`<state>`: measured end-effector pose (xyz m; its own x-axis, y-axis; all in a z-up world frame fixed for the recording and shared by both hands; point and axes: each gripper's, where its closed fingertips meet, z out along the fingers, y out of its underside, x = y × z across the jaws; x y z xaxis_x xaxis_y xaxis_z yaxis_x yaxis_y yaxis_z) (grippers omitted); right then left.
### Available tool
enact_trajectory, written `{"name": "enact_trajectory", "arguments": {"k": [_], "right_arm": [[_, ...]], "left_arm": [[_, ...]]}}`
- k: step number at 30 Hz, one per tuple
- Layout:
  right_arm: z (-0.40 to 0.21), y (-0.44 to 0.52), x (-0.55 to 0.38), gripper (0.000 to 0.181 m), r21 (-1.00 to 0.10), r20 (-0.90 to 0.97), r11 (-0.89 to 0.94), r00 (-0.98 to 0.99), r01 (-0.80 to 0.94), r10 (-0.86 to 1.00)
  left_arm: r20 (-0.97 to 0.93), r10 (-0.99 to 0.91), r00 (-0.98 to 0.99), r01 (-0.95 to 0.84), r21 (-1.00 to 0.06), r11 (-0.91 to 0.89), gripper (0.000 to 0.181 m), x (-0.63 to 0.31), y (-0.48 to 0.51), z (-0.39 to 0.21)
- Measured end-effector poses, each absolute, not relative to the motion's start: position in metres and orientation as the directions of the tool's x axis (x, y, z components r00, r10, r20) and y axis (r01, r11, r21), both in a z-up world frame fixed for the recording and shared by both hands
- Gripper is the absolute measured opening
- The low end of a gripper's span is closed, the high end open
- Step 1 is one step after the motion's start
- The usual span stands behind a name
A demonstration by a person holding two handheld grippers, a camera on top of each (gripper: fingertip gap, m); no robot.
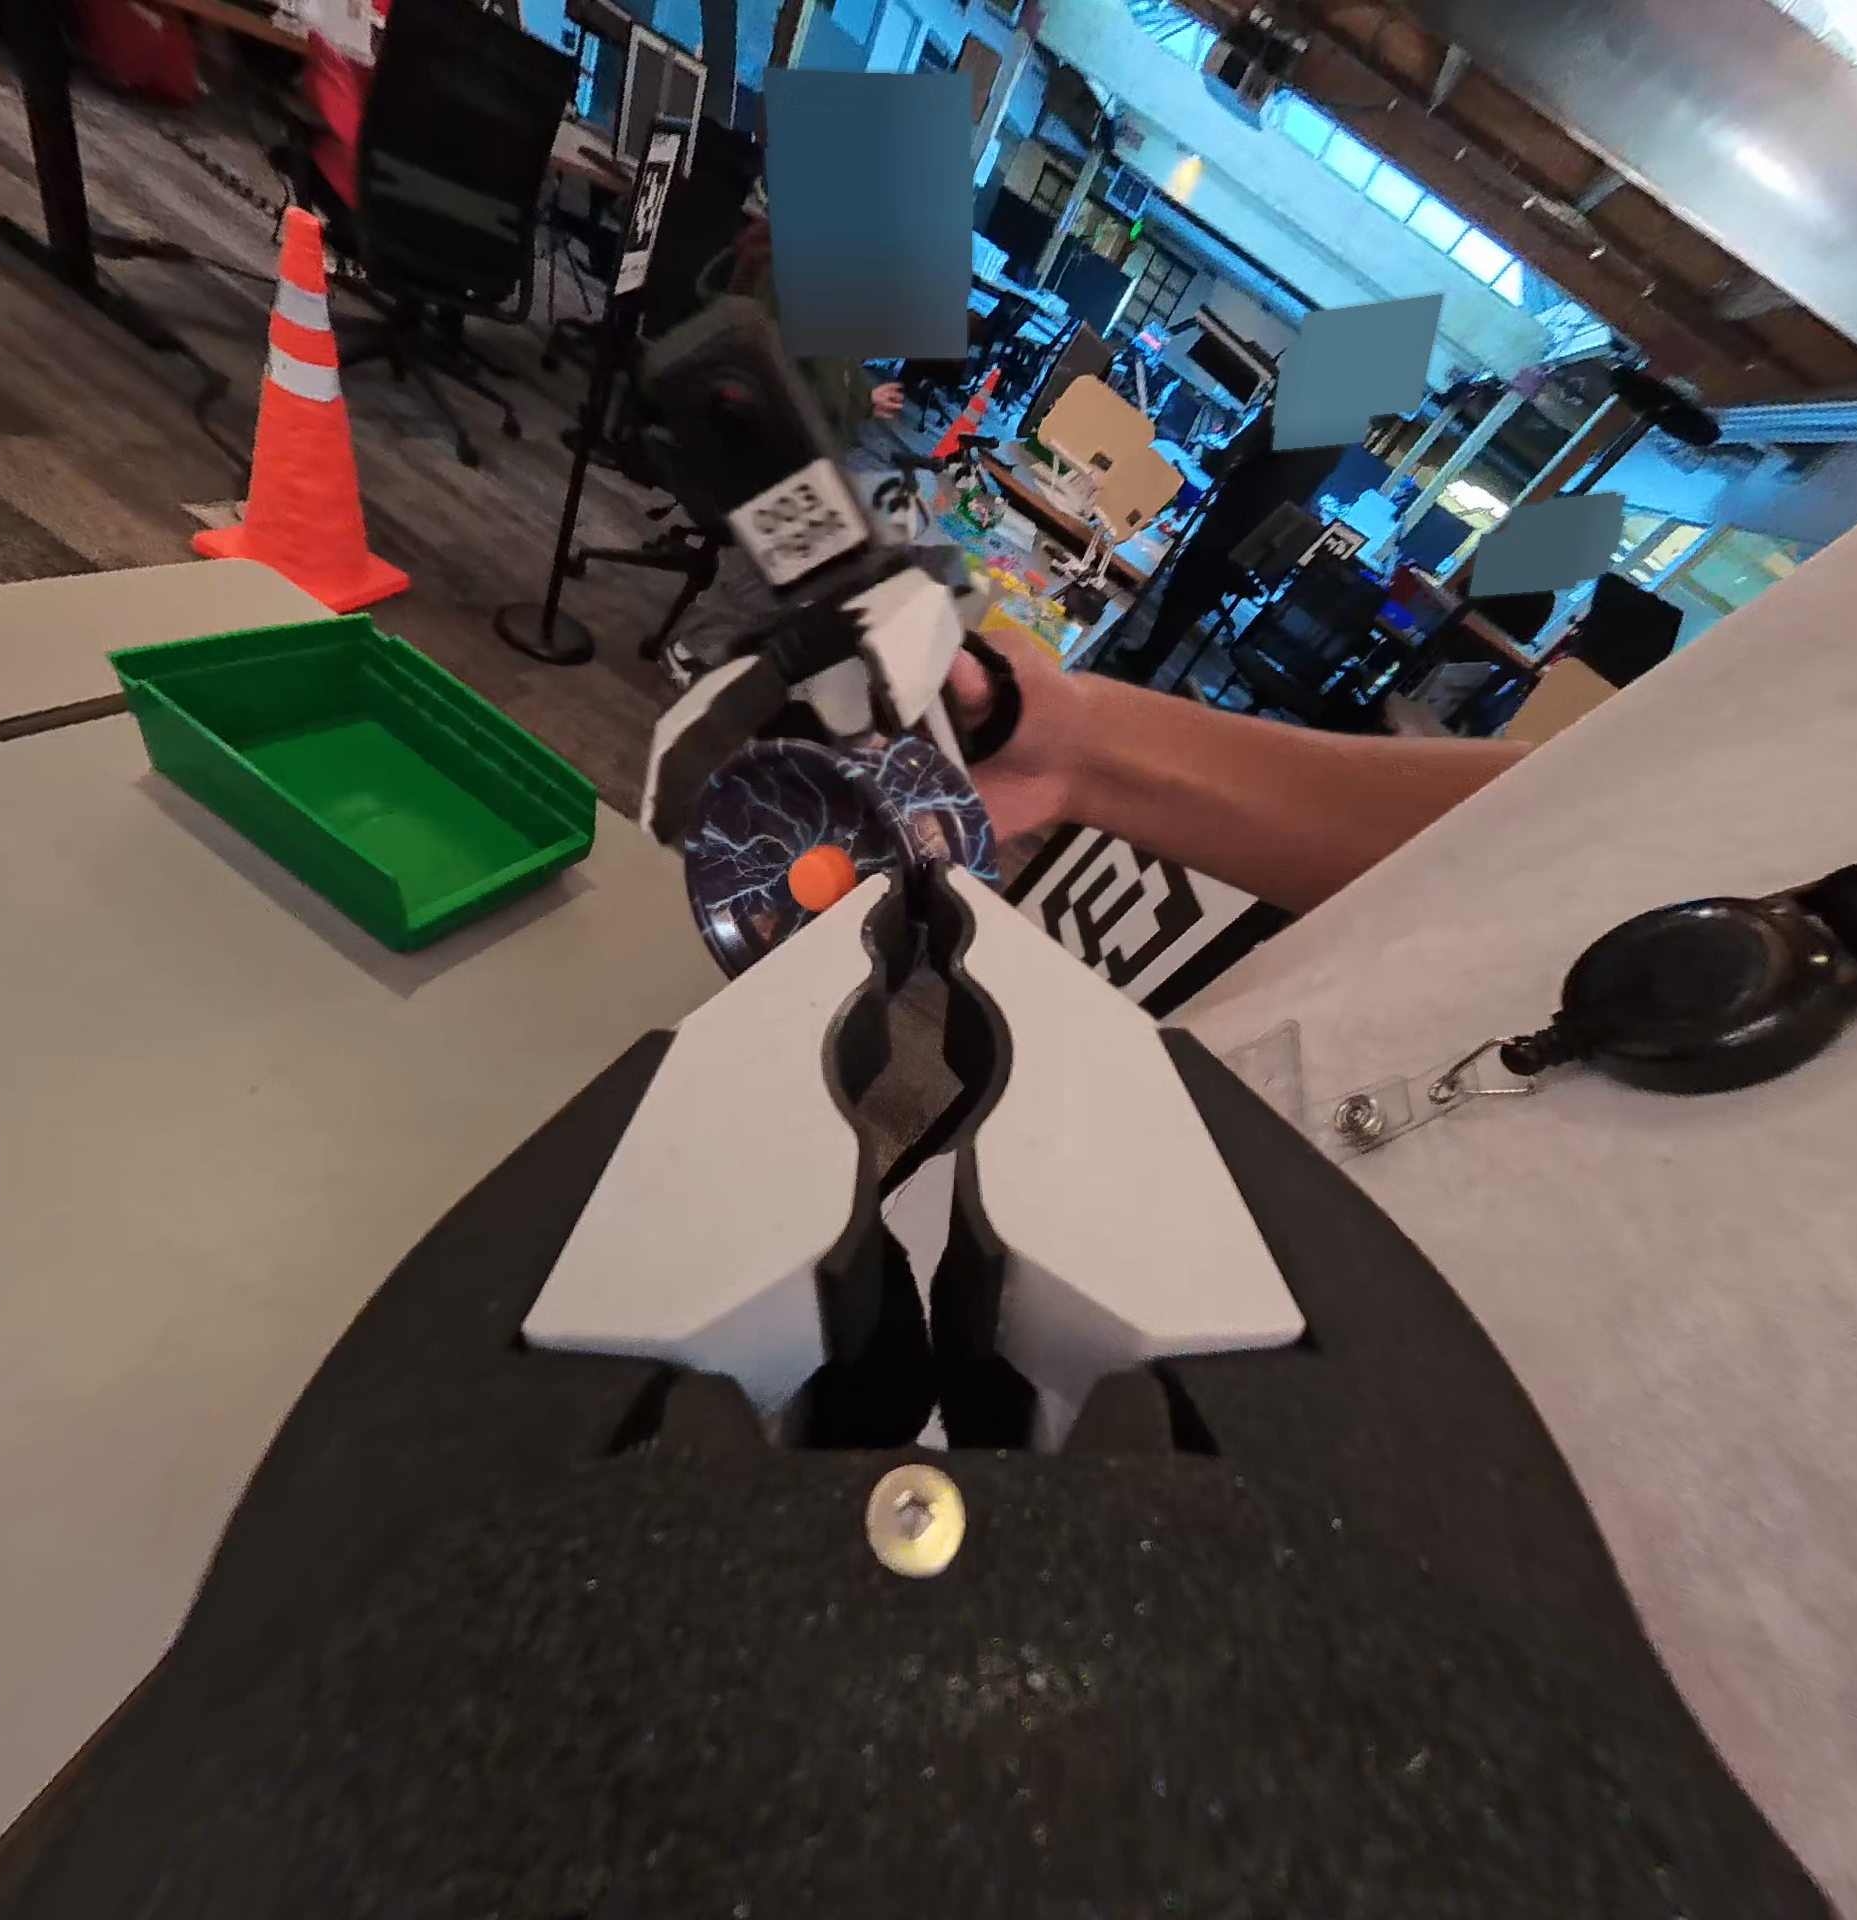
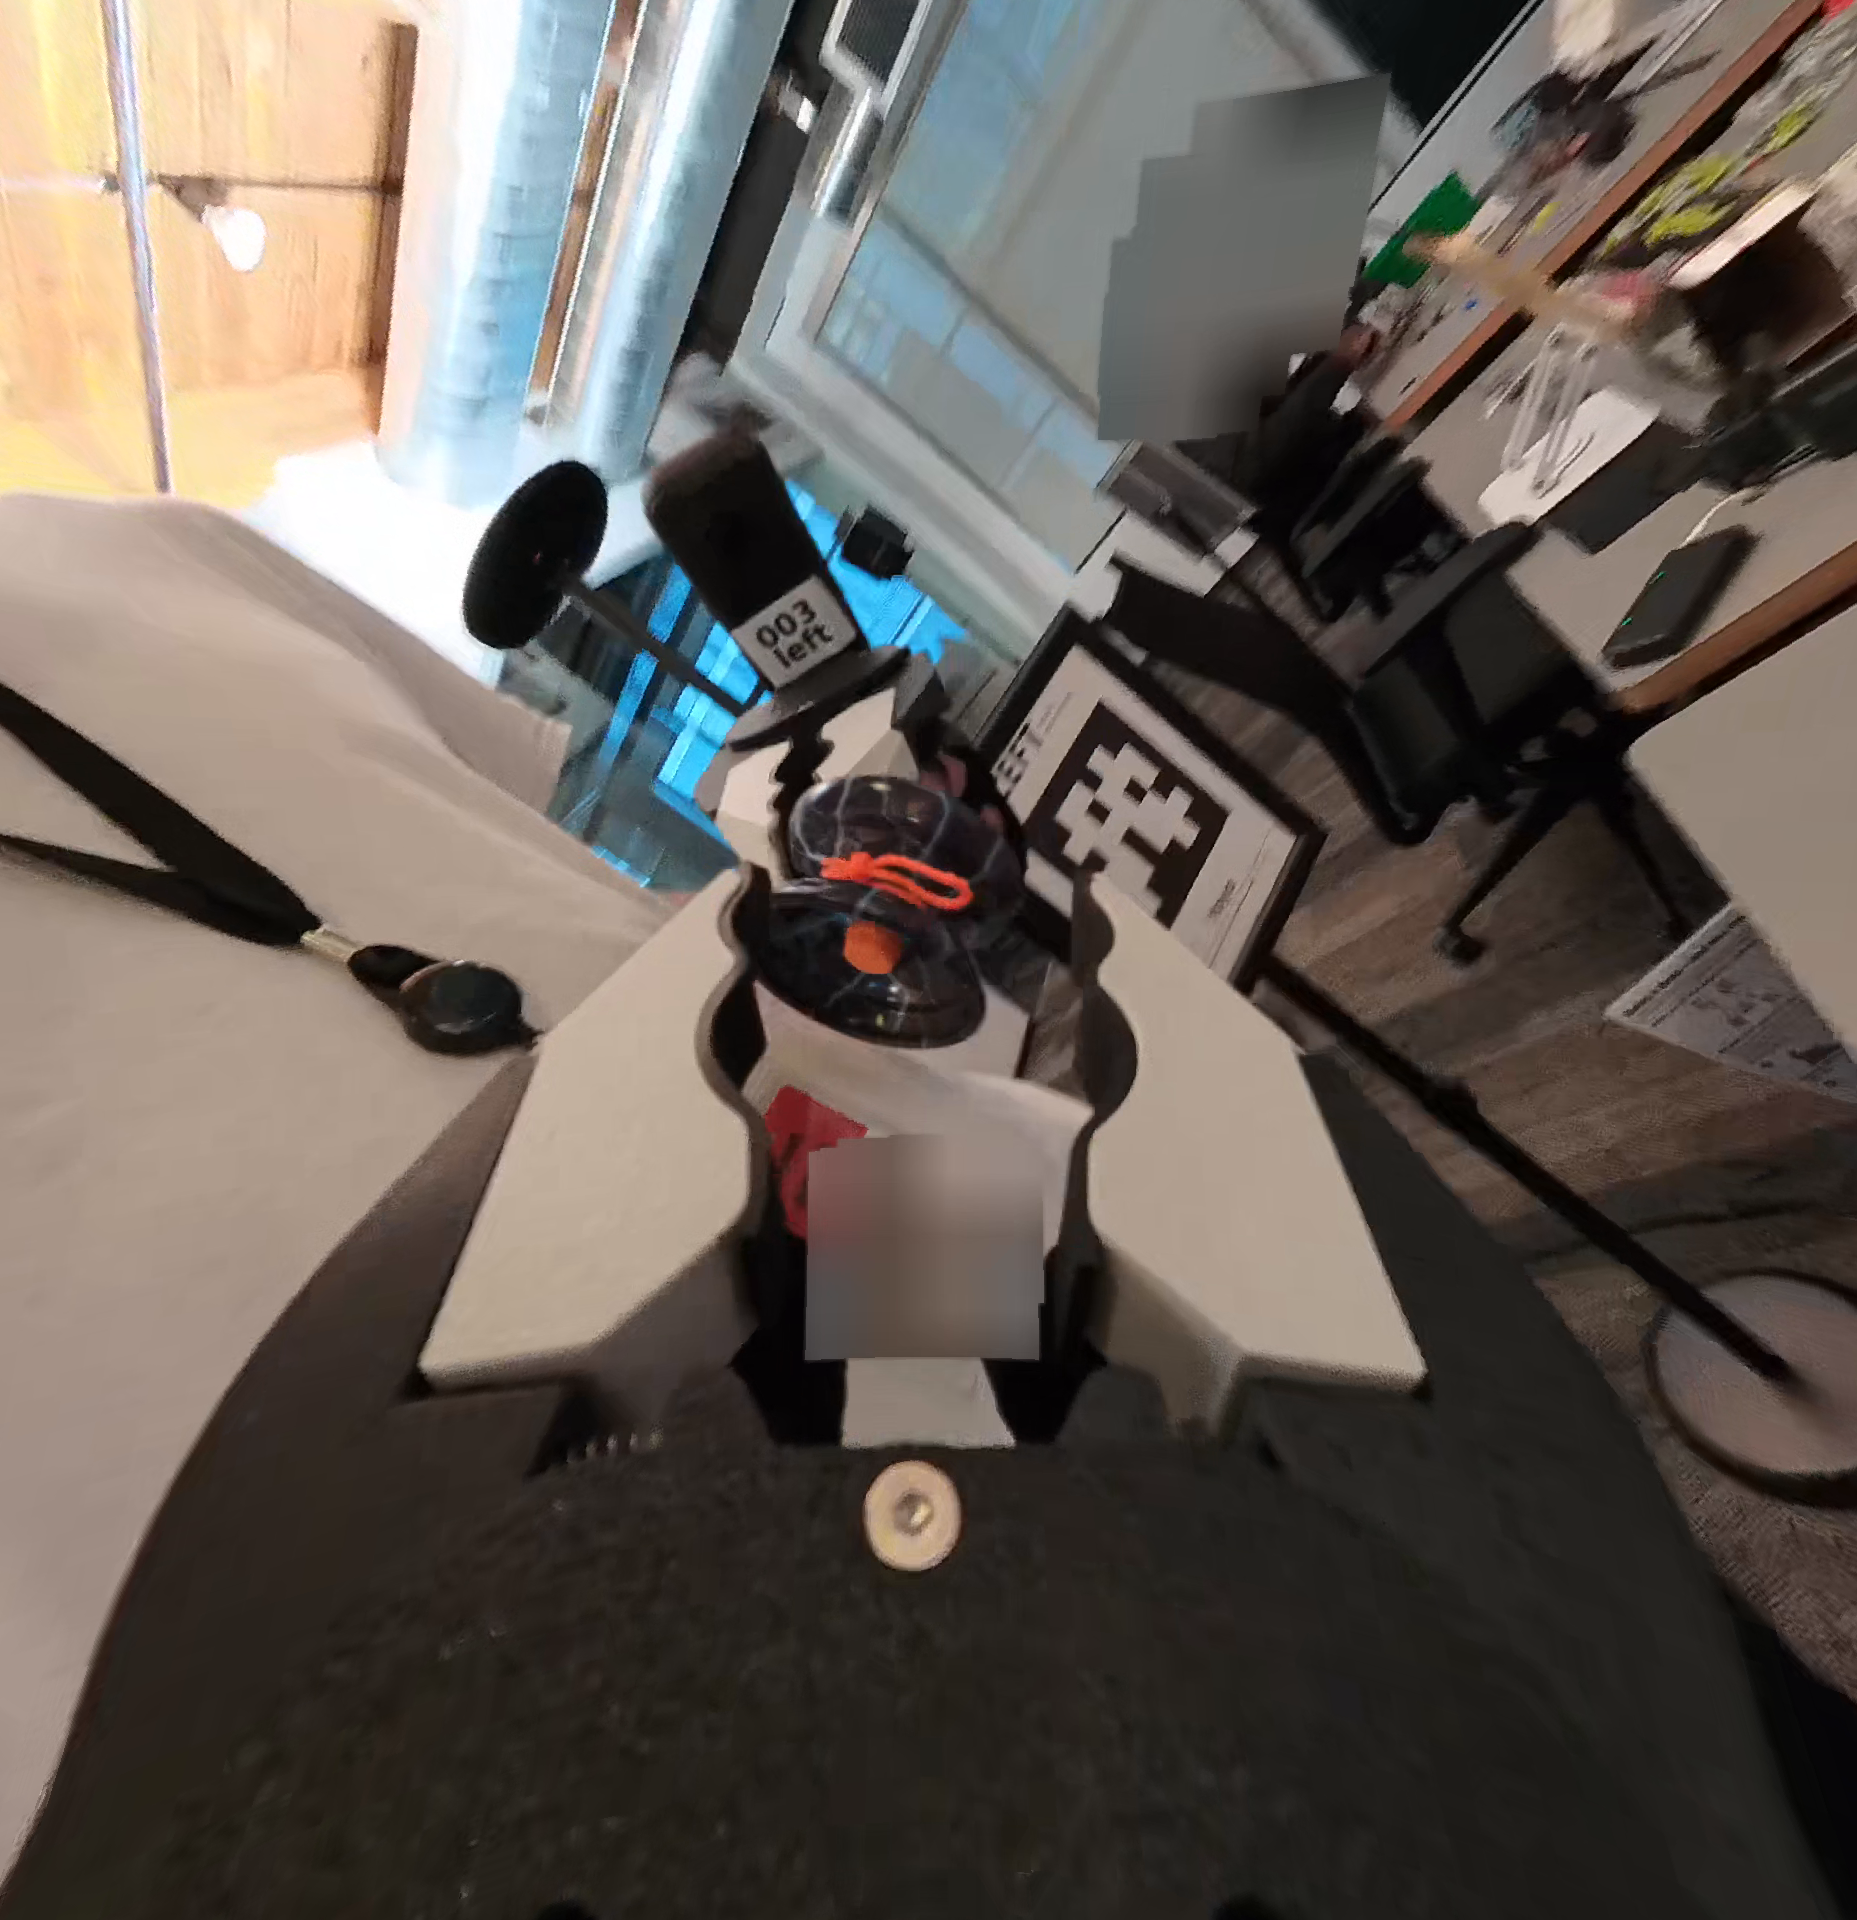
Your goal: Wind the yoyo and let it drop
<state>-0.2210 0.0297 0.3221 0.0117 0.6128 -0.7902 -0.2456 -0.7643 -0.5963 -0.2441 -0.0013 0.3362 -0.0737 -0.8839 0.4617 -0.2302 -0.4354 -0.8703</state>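
1. while the left gripper [image 1: 916, 896] is closing almost fully, its tips are touching the yoyo [image 1: 799, 852] at twelve o'clock; i cannot tell whether it is pinching any string.
2. the right gripper [image 2: 908, 896] is gaping wide around the yoyo; whether it is gripping is unclear.
3. a green bin [image 1: 238, 681] is sitting at ten o'clock on the table [image 1: 176, 1039].

Daylight enters through far windows [image 1: 1423, 197], tinting the left wrist view's background blue. A bare bulb [image 2: 233, 234] glows warm on the ceiling in the right wrist view. Both views bow strongly at the edges. The right view is motion-blurred throughout; the left is sharper near, soft far. The green bin [image 1: 352, 769] casts a faint shadow on the bench [image 1: 176, 1091].
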Motion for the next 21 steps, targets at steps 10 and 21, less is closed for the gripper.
{"name": "enact_trajectory", "arguments": {"k": [10,21], "right_arm": [[0.344,0.016,-0.215,0.024,-0.562,-0.776,-0.827,-0.338,-0.013,0.533],[0.353,0.011,-0.218,0.006,-0.594,-0.741,-0.805,-0.394,0.009,0.543]], "left_arm": [[0.458,-0.875,-0.157,-0.182,-0.884,-0.430,0.000,-0.244,-0.012,0.359],[0.441,-0.882,-0.165,-0.186,-0.892,-0.411,0.000,-0.243,-0.014,0.366]]}}
